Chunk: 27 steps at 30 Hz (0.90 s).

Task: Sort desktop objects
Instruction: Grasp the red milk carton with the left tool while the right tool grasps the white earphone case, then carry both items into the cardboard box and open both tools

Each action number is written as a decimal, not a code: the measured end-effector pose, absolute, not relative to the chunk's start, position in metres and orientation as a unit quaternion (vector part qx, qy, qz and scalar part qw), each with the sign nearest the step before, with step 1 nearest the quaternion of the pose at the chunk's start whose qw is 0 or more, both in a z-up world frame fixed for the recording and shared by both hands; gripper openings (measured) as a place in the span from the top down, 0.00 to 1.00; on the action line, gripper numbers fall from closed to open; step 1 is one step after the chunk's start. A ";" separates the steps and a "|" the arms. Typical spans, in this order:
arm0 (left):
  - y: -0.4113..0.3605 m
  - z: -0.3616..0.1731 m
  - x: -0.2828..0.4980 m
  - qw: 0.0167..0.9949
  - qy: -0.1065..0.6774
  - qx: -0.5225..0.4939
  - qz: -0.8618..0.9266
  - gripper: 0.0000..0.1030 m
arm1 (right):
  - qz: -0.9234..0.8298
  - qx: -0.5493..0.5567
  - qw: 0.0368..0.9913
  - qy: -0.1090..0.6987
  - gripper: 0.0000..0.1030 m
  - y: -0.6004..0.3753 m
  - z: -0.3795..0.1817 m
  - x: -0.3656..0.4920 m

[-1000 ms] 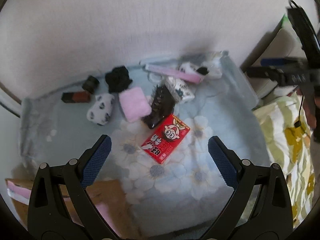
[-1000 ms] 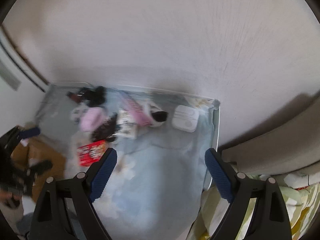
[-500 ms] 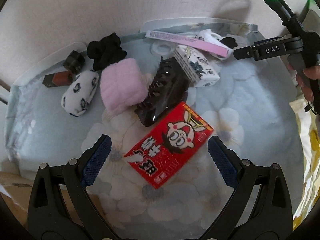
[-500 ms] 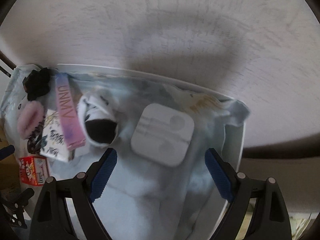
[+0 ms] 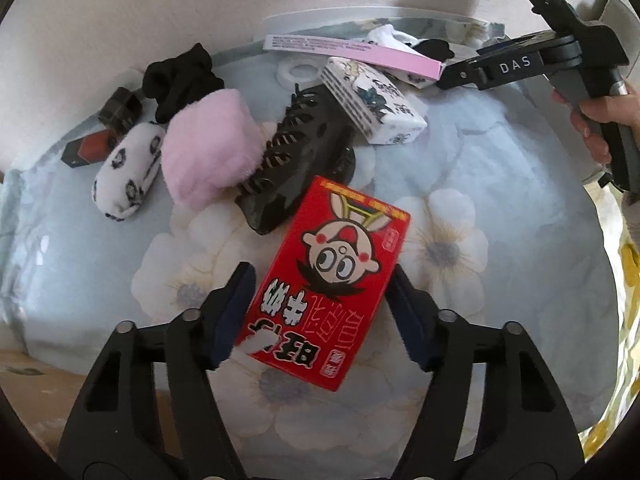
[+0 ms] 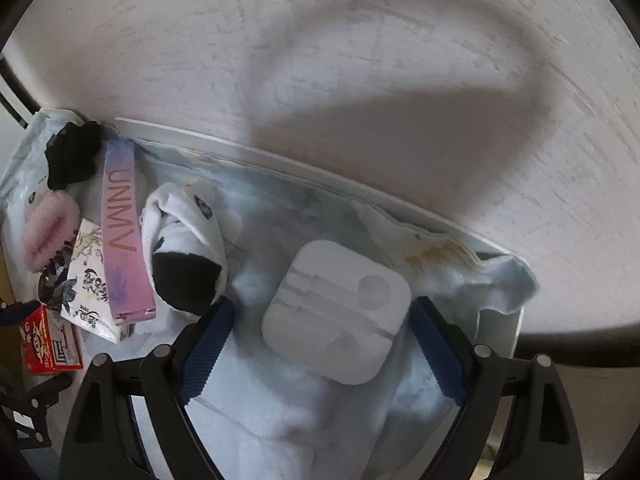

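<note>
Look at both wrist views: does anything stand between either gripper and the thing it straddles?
Nothing visible does. The left gripper, whose jaws have just been closing, flanks the red box; the right gripper flanks the white case.

Both wrist views look steeply down, close.

You are working in a home, most likely a bedroom. A pale blue floral cloth [image 5: 500, 200] covers the surface, which meets a plain textured white wall [image 6: 320, 60]. Personal items lie scattered on it: a pink fluffy sock [image 5: 208, 152], a spotted white sock [image 5: 128, 172], a black hair claw clip [image 5: 300, 160], a black scrunchie [image 5: 180, 76]. Yellow-green floral bedding [image 5: 628, 272] shows at the right edge.
</note>
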<state>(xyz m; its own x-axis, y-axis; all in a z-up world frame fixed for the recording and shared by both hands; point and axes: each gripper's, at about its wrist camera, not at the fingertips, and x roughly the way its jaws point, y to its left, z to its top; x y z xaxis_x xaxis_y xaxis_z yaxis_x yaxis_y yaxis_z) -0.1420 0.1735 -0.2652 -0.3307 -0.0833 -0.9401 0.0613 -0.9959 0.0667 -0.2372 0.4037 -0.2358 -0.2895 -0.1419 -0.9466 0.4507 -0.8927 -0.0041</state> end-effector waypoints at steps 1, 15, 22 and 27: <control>0.174 -0.265 -0.140 0.041 -0.008 0.576 -0.816 0.45 | -0.792 0.563 0.192 0.135 0.20 0.404 -0.234 -0.235; 0.174 -0.254 -0.130 0.033 0.011 0.575 -0.817 0.53 | -0.806 0.542 0.203 0.123 0.41 0.416 -0.205 -0.212; 0.180 -0.257 -0.126 0.036 0.016 0.579 -0.814 0.53 | -0.812 0.536 0.214 0.089 0.42 0.435 -0.187 -0.205; 0.182 -0.251 -0.122 0.033 0.015 0.574 -0.818 0.53 | -0.818 0.524 0.227 0.074 0.42 0.441 -0.168 -0.190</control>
<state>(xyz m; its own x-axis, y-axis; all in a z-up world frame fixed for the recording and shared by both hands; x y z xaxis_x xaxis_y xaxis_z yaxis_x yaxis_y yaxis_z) -0.1222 0.1816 -0.2510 -0.3396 -0.0364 -0.9399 0.0710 -0.9974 0.0129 -0.1898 0.4408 -0.1677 -0.3477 -0.2938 -0.8904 0.4496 -0.8856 0.1166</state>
